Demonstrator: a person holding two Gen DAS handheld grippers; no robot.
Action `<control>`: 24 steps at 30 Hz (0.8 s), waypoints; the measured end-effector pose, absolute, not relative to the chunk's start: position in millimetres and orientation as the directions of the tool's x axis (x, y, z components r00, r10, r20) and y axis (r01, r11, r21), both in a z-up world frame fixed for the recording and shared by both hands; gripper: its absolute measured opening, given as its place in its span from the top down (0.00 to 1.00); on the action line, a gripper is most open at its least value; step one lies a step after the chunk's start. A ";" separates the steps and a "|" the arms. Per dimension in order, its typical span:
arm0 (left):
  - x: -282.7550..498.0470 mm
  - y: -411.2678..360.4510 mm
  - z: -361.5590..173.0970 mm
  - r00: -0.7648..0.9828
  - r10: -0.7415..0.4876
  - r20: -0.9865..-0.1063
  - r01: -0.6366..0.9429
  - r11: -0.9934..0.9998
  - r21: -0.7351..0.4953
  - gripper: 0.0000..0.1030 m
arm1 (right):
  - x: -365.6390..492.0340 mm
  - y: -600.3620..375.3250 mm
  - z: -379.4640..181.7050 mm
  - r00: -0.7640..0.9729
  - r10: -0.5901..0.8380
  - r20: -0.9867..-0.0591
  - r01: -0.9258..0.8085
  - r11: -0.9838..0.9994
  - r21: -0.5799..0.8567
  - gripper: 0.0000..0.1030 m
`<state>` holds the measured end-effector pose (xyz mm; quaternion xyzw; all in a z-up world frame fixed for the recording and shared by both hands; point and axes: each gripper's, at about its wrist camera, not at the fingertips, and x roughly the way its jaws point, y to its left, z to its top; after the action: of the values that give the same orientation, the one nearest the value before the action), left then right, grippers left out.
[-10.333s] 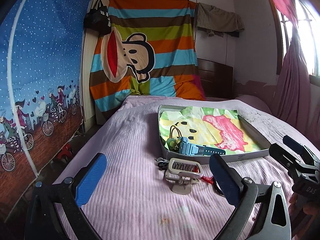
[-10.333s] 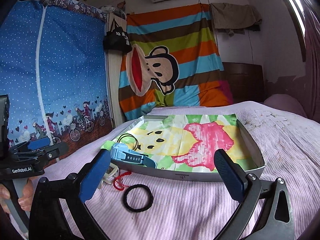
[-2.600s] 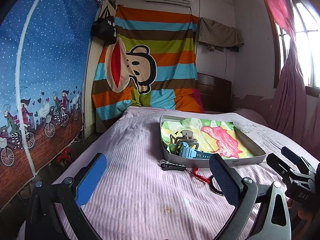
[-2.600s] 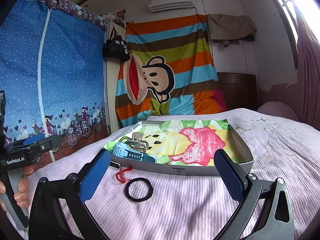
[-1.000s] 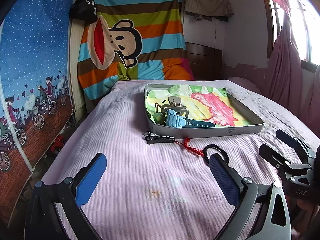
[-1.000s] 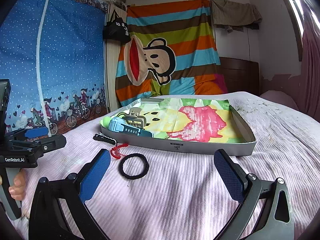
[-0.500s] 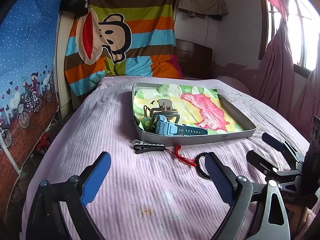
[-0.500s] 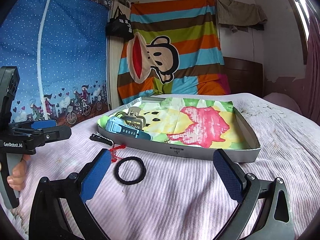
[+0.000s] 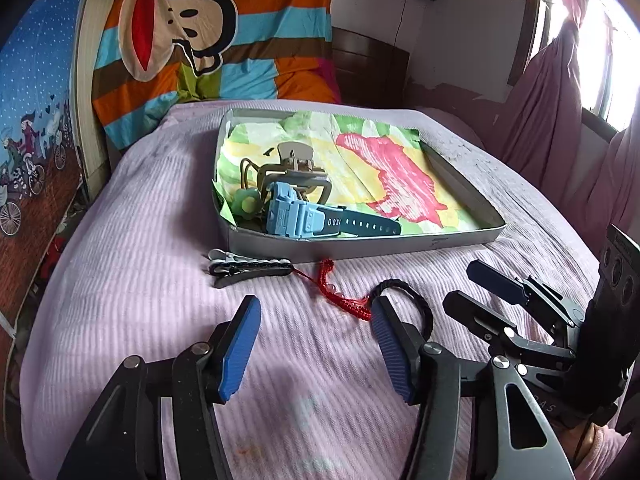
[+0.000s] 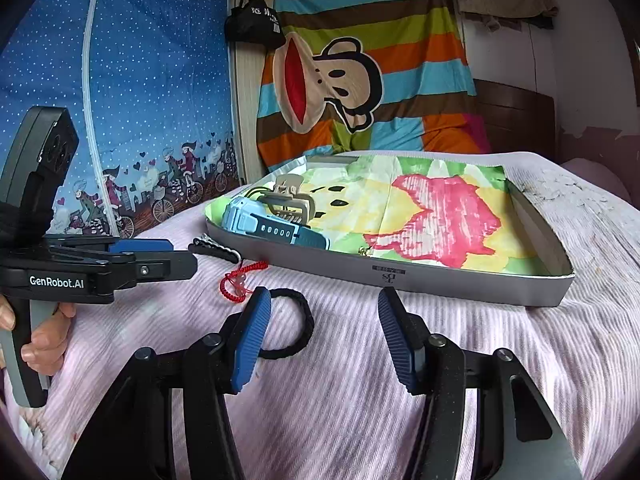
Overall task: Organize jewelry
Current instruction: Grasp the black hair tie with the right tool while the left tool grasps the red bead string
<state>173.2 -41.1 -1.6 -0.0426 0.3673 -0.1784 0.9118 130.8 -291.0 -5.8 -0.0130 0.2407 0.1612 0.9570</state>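
A grey tray lined with coloured paper lies on the pink bed. In it are a blue watch, a beige hair claw and a green flower tie. In front of the tray lie a black hair clip, a red bead bracelet and a black hair band. My left gripper is open and empty, its right finger beside the band. My right gripper is open and empty, its left finger over the band.
The pink ribbed bedspread covers the bed. A striped monkey blanket hangs at the head of the bed. A blue curtain is on the left and a window with a purple curtain on the right.
Both grippers have moved forward and lower toward the items in front of the tray. Both sets of jaws have narrowed but stay open.
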 end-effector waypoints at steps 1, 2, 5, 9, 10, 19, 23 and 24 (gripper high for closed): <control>176.3 -42.6 -4.0 0.655 -0.360 -0.664 0.294 0.931 -0.215 0.50 | 132.8 -289.6 -7.6 0.826 0.307 -0.472 -0.321 0.946 0.054 0.57; 179.2 -43.5 -6.4 0.645 -0.362 -0.673 0.292 0.930 -0.221 0.51 | 134.3 -288.7 -9.9 0.820 0.312 -0.479 -0.326 0.944 0.056 0.60; 185.6 -45.1 -11.4 0.618 -0.382 -0.688 0.292 0.923 -0.250 0.54 | 137.8 -285.4 -14.1 0.807 0.321 -0.496 -0.340 0.939 0.056 0.61; 192.1 -47.0 -14.4 0.599 -0.403 -0.692 0.291 0.915 -0.280 0.59 | 141.9 -282.9 -18.0 0.793 0.329 -0.513 -0.350 0.935 0.060 0.61; 194.0 -47.5 -15.3 0.594 -0.406 -0.695 0.291 0.913 -0.285 0.63 | 143.0 -282.7 -18.5 0.790 0.330 -0.517 -0.351 0.934 0.061 0.61; 198.6 -48.1 -25.7 0.557 -0.430 -0.711 0.291 0.902 -0.318 0.92 | 154.6 -279.7 -27.5 0.753 0.334 -0.567 -0.357 0.931 0.075 0.68; 195.4 -48.0 -27.9 0.558 -0.428 -0.711 0.291 0.903 -0.315 0.96 | 157.6 -277.0 -31.8 0.736 0.331 -0.591 -0.359 0.930 0.074 0.74; 194.1 -47.8 -27.9 0.560 -0.427 -0.710 0.291 0.904 -0.314 0.96 | 157.9 -276.6 -32.2 0.733 0.331 -0.594 -0.360 0.930 0.075 0.75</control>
<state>194.1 -47.8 -27.9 -0.0804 0.4226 -0.2039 0.8794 157.9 -276.6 -32.2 -0.0224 0.3147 0.1856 0.9306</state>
